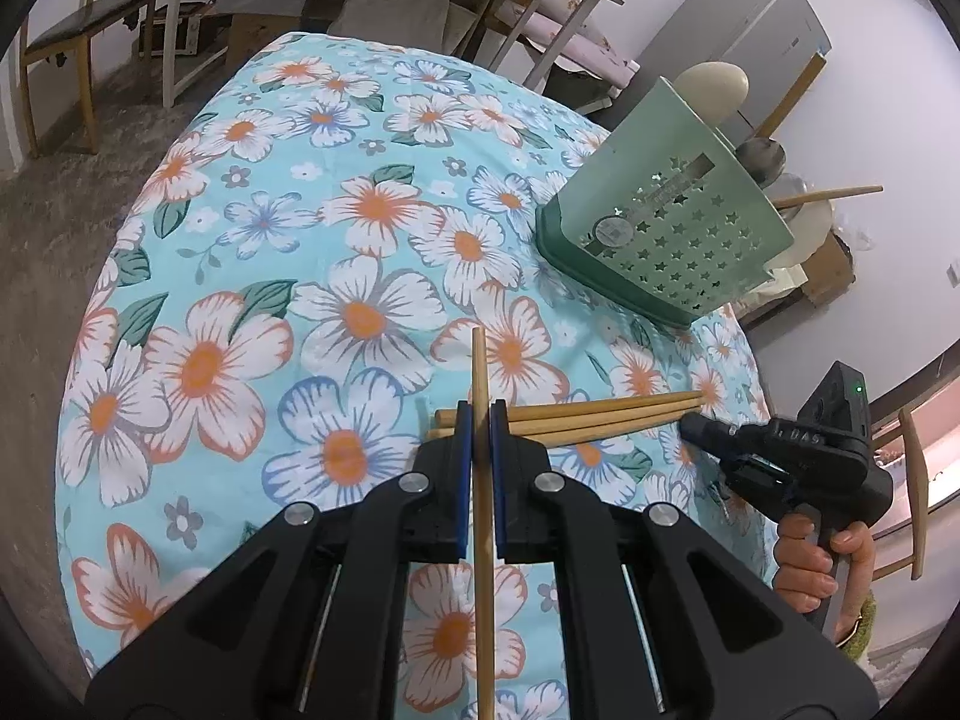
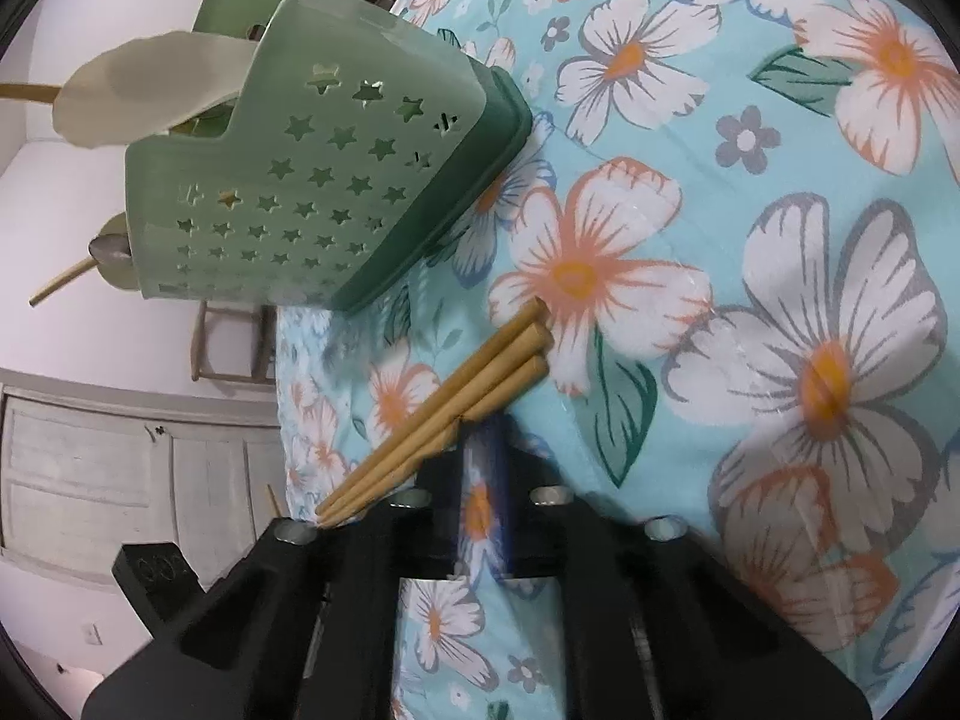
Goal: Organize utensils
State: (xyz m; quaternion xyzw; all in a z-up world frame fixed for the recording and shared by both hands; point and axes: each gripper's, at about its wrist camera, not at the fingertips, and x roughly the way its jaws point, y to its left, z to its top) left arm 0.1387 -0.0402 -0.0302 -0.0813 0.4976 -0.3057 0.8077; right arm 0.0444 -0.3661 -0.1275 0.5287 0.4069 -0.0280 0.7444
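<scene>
My left gripper (image 1: 480,420) is shut on a single wooden chopstick (image 1: 482,516) that runs along its fingers, held above the floral tablecloth. Three more chopsticks (image 1: 600,417) lie in a bundle on the cloth just beyond its tips; they also show in the right wrist view (image 2: 444,414). The green star-pierced utensil holder (image 1: 660,222) stands at the back right with a pale ladle (image 1: 717,87), a spoon and a chopstick in it; it also shows in the right wrist view (image 2: 312,180). My right gripper (image 2: 480,468) is nearly closed and empty, beside the bundle's thin ends.
The table (image 1: 252,276) is covered by a blue floral cloth, and its edge drops off close behind the holder and right of the bundle. A chair (image 1: 78,48) and shelves stand beyond the far side. A white cabinet (image 2: 108,468) stands past the edge.
</scene>
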